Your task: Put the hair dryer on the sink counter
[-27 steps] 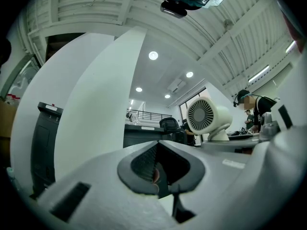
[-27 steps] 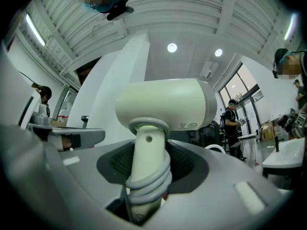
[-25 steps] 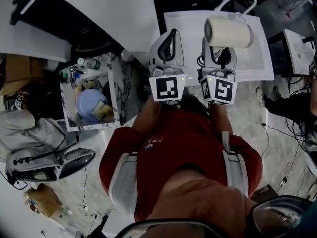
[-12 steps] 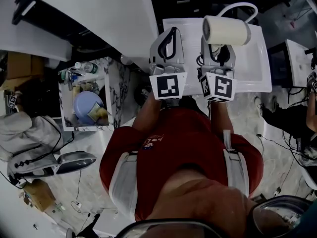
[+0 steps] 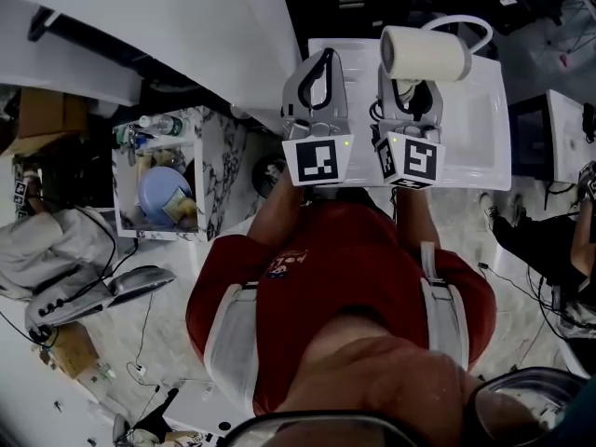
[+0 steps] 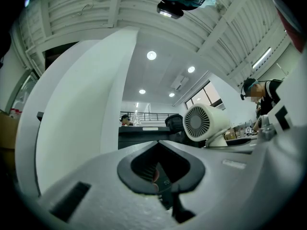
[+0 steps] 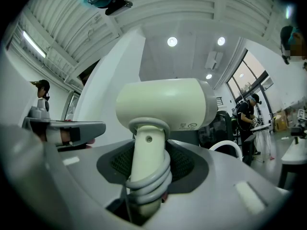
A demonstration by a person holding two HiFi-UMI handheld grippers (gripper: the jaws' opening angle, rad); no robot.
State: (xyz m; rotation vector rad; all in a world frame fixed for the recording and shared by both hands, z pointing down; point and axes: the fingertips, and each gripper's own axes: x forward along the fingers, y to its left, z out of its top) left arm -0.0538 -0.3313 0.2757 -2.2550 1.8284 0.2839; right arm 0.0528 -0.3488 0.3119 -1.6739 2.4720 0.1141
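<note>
— Any containers on your feed, and what's in them?

— One, in the head view, well to the left of me: an open box with marble-patterned walls (image 5: 220, 170). Inside lies a blue bowl (image 5: 158, 192) with something yellowish against its lower edge. A clear bottle (image 5: 164, 121) lies at the box's far end among small clutter I can't make out. Straight ahead is the white sink counter (image 5: 480, 133), and its basin looks bare from here.

— And the hair dryer?

— The hair dryer (image 5: 425, 54) is cream-white, with a short fat barrel lying crosswise and its handle pointing down. A grey cord is coiled in tight turns round the lower handle. The left gripper view catches its round, finely slotted grille (image 6: 197, 122).

— Where is it?

— It's in the air over the sink counter, not set on it. My right gripper (image 5: 410, 93) has it, with the jaws clamped on the handle at the cord coils. The barrel sits just above the jaws and fills the middle of the right gripper view.

— And the left?

— My left gripper (image 5: 322, 63) is just beside the right one. Its tips are together, with nothing between them.
</note>
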